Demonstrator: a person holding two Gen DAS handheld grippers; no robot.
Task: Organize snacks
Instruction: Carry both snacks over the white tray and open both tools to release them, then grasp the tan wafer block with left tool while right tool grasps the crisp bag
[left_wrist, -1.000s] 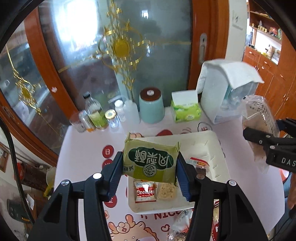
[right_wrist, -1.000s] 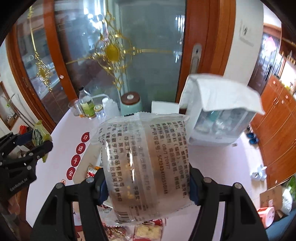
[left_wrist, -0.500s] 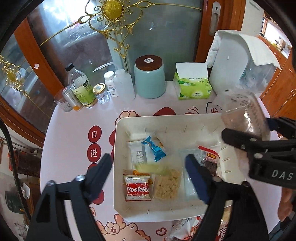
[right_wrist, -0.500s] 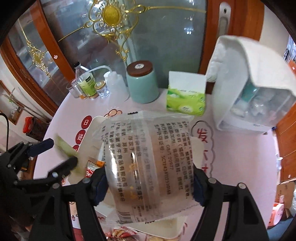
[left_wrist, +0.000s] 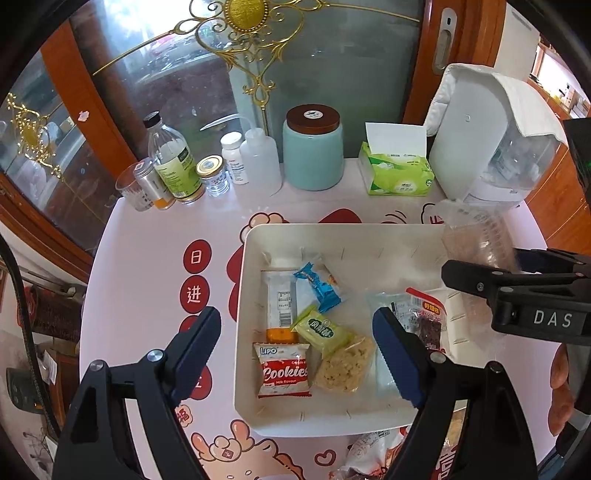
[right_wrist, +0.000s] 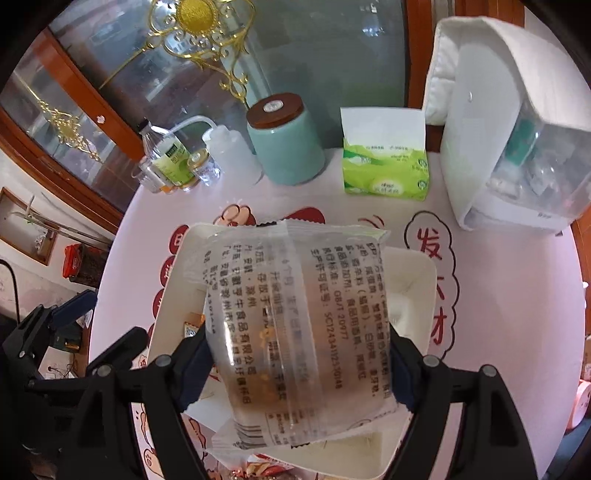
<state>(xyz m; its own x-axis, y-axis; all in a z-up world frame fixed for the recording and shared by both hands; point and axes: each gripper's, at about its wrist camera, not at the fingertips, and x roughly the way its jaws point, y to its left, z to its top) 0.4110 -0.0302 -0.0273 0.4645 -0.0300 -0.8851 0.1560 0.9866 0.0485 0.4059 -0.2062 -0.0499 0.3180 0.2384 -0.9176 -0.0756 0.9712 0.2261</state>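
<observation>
Your left gripper (left_wrist: 297, 339) hangs above the one white tray (left_wrist: 354, 236) on the bench (left_wrist: 155, 258), jaws spread wide and holding nothing. Between and just ahead of them you can count one Cookies packet (left_wrist: 283, 370), one green snack packet (left_wrist: 322, 329), one blue wrapper (left_wrist: 318, 287) and one crumbly clear bag (left_wrist: 345, 364). Your right gripper (right_wrist: 297, 363) pinches one clear printed snack bag (right_wrist: 295, 325) over the tray's right side.
</observation>
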